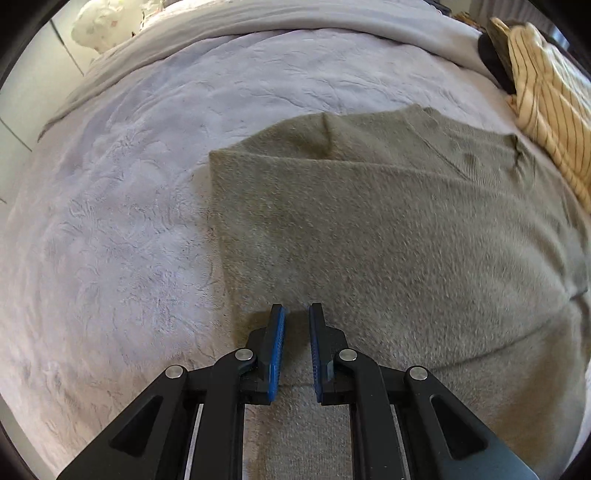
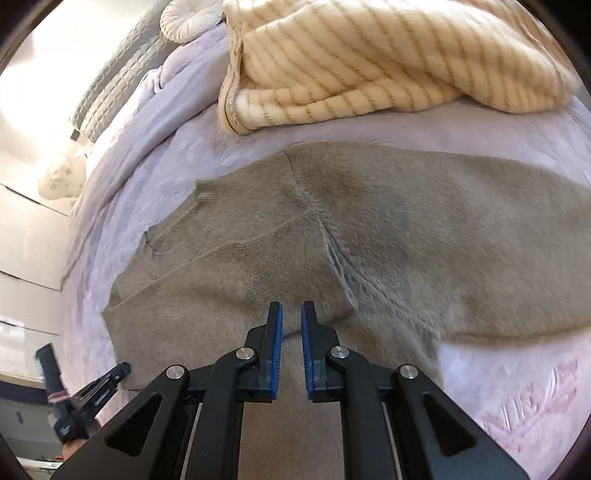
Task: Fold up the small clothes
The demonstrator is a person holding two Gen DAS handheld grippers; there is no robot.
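Had both the left gripper (image 1: 297,314) and right gripper (image 2: 291,312) slightly parted over the grey sweater (image 1: 388,229), pinching nothing, looked only part-folded.

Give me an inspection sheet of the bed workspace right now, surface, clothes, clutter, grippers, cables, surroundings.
Surface: lilac blanket on a bed.
Job's things: grey sweater lying flat, one side folded in; striped garment crumpled beyond it.
Clutter: round cushion and a dark item by the striped garment.
Grippers: left gripper and right gripper over the sweater, jaws narrowly apart, holding nothing.
Cables: nothing seen.
Surroundings: grey headboard, pale walls.
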